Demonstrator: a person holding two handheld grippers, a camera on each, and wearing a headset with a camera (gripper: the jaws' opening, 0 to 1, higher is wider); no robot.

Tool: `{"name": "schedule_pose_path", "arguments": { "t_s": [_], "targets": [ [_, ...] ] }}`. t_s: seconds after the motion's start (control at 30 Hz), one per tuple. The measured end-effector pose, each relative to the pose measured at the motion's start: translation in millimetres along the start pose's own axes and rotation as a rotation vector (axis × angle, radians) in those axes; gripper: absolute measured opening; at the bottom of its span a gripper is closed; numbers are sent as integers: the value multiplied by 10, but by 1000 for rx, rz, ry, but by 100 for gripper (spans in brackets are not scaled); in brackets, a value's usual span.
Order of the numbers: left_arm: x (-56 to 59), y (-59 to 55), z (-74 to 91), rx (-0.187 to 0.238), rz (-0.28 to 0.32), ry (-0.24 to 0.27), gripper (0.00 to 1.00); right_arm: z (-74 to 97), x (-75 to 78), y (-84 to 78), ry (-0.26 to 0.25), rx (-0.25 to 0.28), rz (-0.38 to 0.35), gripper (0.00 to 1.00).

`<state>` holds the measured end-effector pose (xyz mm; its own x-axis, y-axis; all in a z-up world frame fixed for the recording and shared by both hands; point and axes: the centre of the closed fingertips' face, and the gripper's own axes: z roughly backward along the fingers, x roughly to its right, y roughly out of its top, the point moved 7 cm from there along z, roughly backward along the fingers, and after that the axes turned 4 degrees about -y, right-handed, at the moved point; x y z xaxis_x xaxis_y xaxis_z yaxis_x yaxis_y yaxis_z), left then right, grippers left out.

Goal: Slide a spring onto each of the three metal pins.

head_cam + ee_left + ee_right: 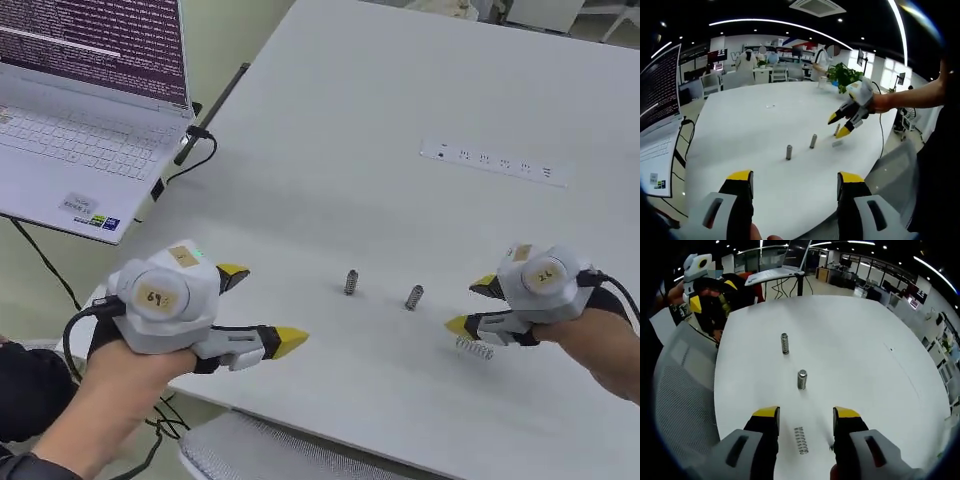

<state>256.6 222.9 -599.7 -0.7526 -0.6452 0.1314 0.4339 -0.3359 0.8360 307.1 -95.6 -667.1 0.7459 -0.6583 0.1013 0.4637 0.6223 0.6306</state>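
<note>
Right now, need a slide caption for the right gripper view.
Right gripper, jaws open, framing a loose spring lying on the white table; near pin and far pin stand ahead.

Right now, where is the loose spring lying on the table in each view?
Head view: loose spring, lower right, by the right gripper's tips.
Left gripper view: spring right of centre, under that gripper.
Right gripper view: spring bottom centre, between the jaws.
Landmark: nearest upright pin.

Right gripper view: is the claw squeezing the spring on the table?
No, the right claw is open; the spring lies loose between its tips.
</note>
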Motion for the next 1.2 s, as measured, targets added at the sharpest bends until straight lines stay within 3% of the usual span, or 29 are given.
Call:
{"name": "schedule_pose_path", "arguments": {
  "t_s": [0.23, 0.9, 1.2],
  "targets": [
    [9, 22, -48, -9, -7, -12, 64, 161, -14, -89, -26, 60, -90, 44],
    [16, 202, -260, -17, -45, -45, 64, 658, -40, -321, -111, 162, -204, 55],
    [7, 255, -314, -19, -61, -51, 64, 874, -192, -419, -143, 186, -244, 60]
  ]
}}
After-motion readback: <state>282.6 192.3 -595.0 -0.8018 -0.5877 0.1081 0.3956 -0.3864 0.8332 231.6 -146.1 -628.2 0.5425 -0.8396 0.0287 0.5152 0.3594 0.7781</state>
